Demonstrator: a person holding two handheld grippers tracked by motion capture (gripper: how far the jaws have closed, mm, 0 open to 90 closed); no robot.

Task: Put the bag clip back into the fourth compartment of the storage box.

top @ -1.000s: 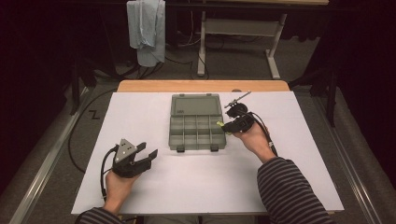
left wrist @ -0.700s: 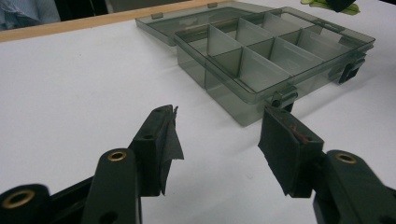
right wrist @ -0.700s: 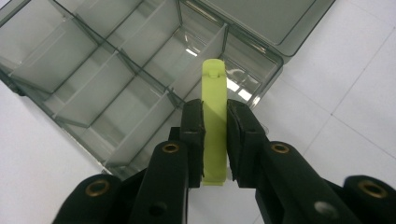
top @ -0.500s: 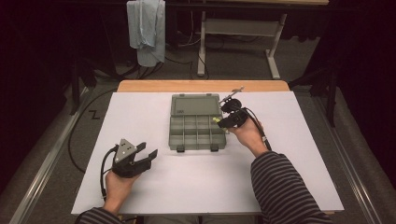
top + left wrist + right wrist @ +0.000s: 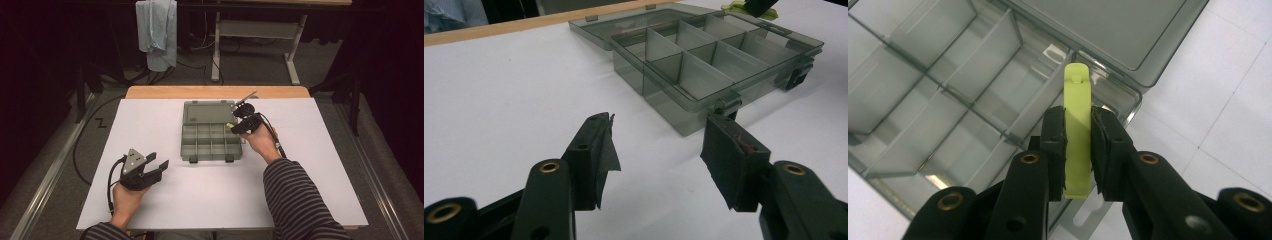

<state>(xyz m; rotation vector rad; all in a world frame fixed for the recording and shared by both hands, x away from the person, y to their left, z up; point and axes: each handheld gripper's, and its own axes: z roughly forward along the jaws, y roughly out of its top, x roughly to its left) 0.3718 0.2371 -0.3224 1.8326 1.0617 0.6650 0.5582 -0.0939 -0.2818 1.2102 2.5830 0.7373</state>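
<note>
The right gripper has its 2 black jaws closed narrowly on a slim yellow-green plastic piece, pads pressing both long flat sides near its middle. The piece stands lengthwise between the pads, its rounded tip with a small notch poking out ahead. It looks light, stiff and smooth, so probably a little slippery; gripping the flat faces mid-length, as here, seems the surest hold, since a pinch at the tip could let it pivot.

Just beneath and beyond the tip lies an open grey translucent organizer box with thin dividers forming compartments that look empty. The piece hangs over the compartment at the box's corner nearest the lid hinge. In the high view that gripper sits at the box's right edge.

The left gripper rests apart on the white table, its 2 jaws spread wide and holding nothing, pointing toward the box's latched front.
</note>
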